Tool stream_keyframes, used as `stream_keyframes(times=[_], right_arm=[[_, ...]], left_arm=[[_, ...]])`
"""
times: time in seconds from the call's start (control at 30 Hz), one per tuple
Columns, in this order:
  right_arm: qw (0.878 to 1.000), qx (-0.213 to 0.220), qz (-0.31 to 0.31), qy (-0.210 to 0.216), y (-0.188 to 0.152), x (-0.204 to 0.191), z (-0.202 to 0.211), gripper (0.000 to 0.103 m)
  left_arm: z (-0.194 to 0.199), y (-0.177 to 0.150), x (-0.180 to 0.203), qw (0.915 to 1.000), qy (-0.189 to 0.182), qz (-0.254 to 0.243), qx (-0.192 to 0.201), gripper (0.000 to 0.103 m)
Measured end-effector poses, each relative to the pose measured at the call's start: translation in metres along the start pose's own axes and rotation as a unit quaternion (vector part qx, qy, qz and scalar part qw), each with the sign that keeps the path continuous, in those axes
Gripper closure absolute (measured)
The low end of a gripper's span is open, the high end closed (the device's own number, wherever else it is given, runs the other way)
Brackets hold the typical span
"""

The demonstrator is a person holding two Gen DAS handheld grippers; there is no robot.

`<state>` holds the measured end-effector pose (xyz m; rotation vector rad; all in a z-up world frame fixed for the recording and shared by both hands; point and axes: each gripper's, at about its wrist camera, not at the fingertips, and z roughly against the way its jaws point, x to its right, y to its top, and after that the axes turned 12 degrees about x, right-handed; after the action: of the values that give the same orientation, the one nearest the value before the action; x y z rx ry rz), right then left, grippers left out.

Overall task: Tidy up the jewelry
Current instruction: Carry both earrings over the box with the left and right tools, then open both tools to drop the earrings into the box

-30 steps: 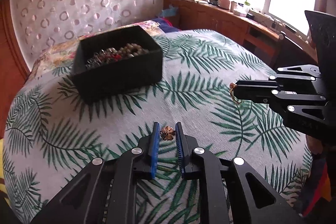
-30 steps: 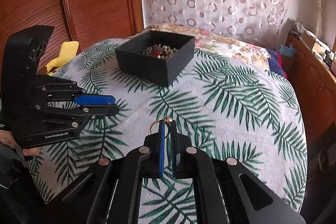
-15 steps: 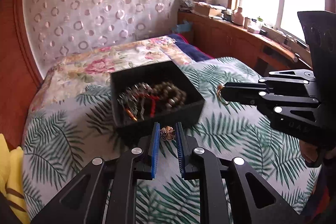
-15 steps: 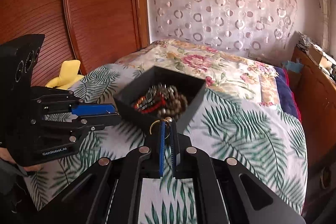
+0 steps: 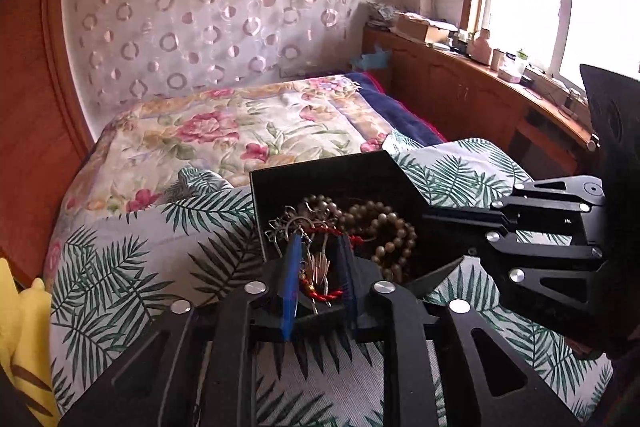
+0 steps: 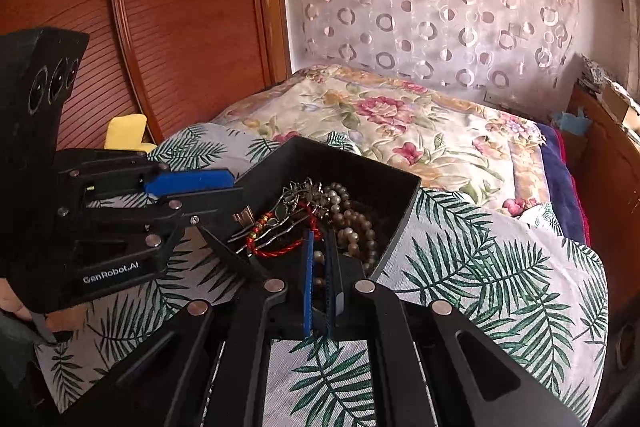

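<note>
Fingers of the left gripper (image 5: 318, 259) stand parted over the near edge of the box (image 5: 340, 171), nothing pinched between them; the flower-shaped charm they gripped half a second ago has gone from the gap and cannot be picked out among the contents. Fingers of the right gripper (image 6: 319, 259) are set with a narrow gap, also empty; the gold ring seen at their tips earlier is no longer there. Both tools have advanced since the earlier frames and now reach over the box rim from opposite sides, tips above the jewelry. Inside lie a bead string (image 6: 352, 223), a red cord bracelet (image 6: 276, 247) and tangled metal pieces (image 5: 296, 223). The box rests on the palm-print cloth (image 6: 480, 267), which lies over the floral quilt (image 5: 224, 131). A yellow item (image 6: 124, 131) sits at the cloth's left edge.
</note>
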<state>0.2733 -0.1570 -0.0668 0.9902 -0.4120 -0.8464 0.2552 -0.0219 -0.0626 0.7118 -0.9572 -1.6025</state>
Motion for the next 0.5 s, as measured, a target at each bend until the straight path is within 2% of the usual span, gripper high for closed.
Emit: stream_keyframes(times=[0.17, 0.2, 0.23, 0.27, 0.3, 0.37, 0.43, 0.5], right_arm=[[1.0, 0.013, -0.014, -0.013, -0.005, 0.004, 0.014, 0.095], [1.0, 0.019, -0.016, -0.018, -0.007, 0.005, 0.021, 0.089], [0.999, 0.025, -0.018, -0.023, -0.008, 0.004, 0.028, 0.078], [0.999, 0.034, -0.022, -0.028, -0.01, 0.002, 0.037, 0.073], [0.998, 0.042, -0.027, -0.033, -0.012, 0.001, 0.047, 0.065], [0.997, 0.054, -0.034, -0.044, -0.015, -0.002, 0.063, 0.056], [0.995, 0.068, -0.042, -0.058, -0.02, -0.006, 0.083, 0.038], [0.993, 0.084, -0.051, -0.068, -0.023, -0.011, 0.103, 0.029]], left_arm=[[0.01, -0.002, 0.0, 0.9998, 0.015, 0.004, 0.014, 0.051], [0.015, -0.003, 0.0, 0.9997, 0.018, 0.003, 0.017, 0.046], [0.021, -0.004, 0.001, 0.9994, 0.024, 0.003, 0.024, 0.036], [0.029, -0.005, 0.003, 0.9991, 0.03, 0.003, 0.029, 0.027], [0.034, -0.006, 0.003, 0.9989, 0.033, 0.004, 0.034, 0.025], [0.053, -0.011, 0.006, 0.9982, 0.038, 0.011, 0.046, 0.014], [0.07, -0.013, 0.01, 0.9975, 0.043, 0.013, 0.056, 0.008], [0.091, -0.015, 0.014, 0.996, 0.053, 0.015, 0.07, 0.008]])
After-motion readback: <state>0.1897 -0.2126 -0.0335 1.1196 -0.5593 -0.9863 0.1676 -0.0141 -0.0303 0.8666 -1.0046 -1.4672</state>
